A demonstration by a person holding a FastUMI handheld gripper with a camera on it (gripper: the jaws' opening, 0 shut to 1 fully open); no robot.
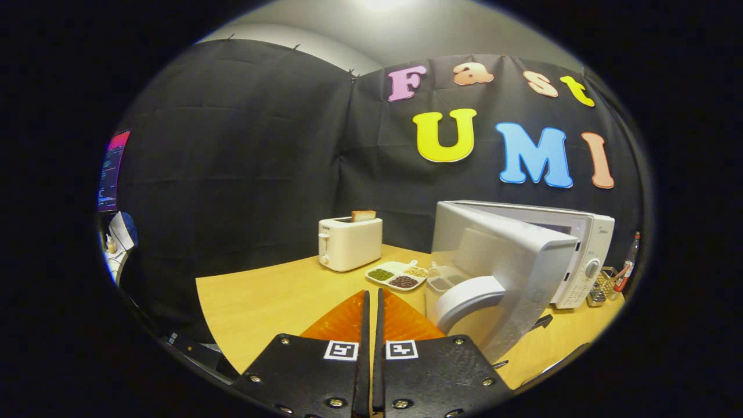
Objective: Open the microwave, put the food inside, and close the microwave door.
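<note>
Table (261,302): a light wooden surface is being seen, carrying everything in the scene; its near corner is lying to the left of the fingers.
Microwave (586,255): a white oven is being seen toward the far right edge of the table, with its control panel and dial facing forward.
Microwave door (511,273): it is being held swung wide open toward the gripper, with its curved white handle (464,299) just ahead of the fingers on their right.
Toaster (350,242): a white toaster is being seen near the far edge of the table, well apart from the microwave, with a slice of toast (363,215) standing up out of its slot.
Orange plate (357,322): it is being gripped at its rim, extending forward from the fingertips over the table in front of the open door.
Divided dish (397,274): a white sectioned dish of grains and beans is lying between the toaster and the microwave door.
Gripper (371,302): the jaws are being kept almost together, both fingers pressing on the plate's thin rim.
Bottle (630,264): it is standing by a small wire basket (603,284) at the right edge, beyond the microwave.
</note>
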